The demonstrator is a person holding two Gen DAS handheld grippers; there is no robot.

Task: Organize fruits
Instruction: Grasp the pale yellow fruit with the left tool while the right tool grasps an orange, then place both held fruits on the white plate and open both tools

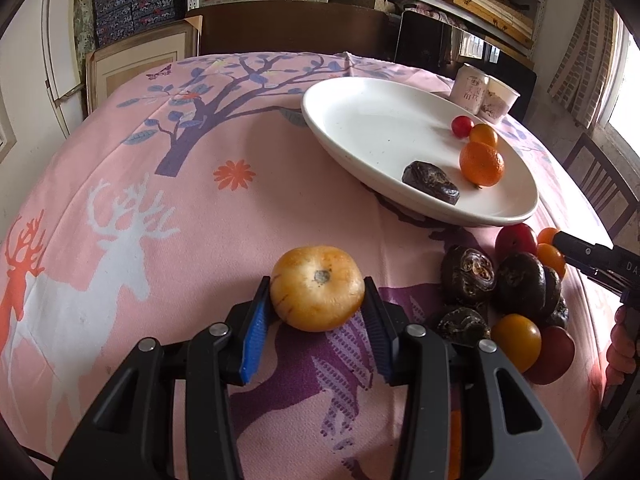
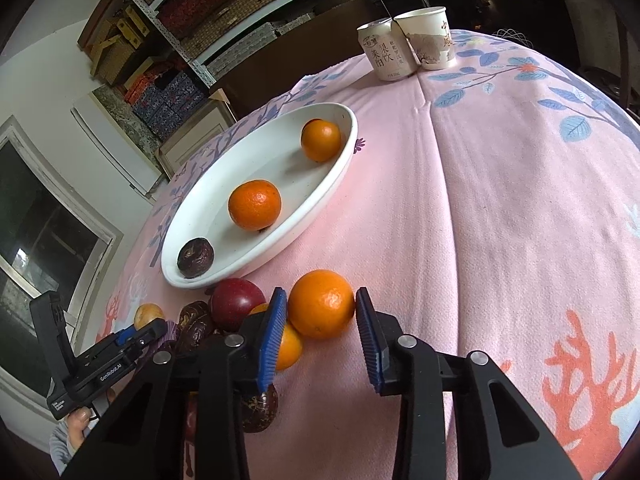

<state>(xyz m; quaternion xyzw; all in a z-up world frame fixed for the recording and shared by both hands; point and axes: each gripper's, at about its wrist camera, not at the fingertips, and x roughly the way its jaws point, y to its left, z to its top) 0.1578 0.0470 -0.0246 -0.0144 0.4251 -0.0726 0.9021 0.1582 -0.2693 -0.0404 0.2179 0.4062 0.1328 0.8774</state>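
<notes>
My left gripper (image 1: 317, 300) has its jaws on both sides of a pale yellow-orange fruit (image 1: 317, 288) on the pink cloth, pads touching it. My right gripper (image 2: 320, 312) has its jaws on both sides of an orange (image 2: 321, 303); the left pad touches it, the right sits at its edge. A white plate (image 1: 360, 120) holds a dark brown fruit (image 1: 430, 182), two oranges (image 1: 481, 164) and a small red fruit (image 1: 461, 125). The plate also shows in the right wrist view (image 2: 256, 256). A pile of dark, red and orange fruits (image 1: 516, 284) lies near the plate.
A drink can (image 2: 384, 54) and a paper cup (image 2: 430, 38) stand at the table's far edge. Shelves with boxes line the wall behind. A wooden chair (image 1: 600, 184) stands beside the table. The left gripper shows in the right wrist view (image 2: 132, 340).
</notes>
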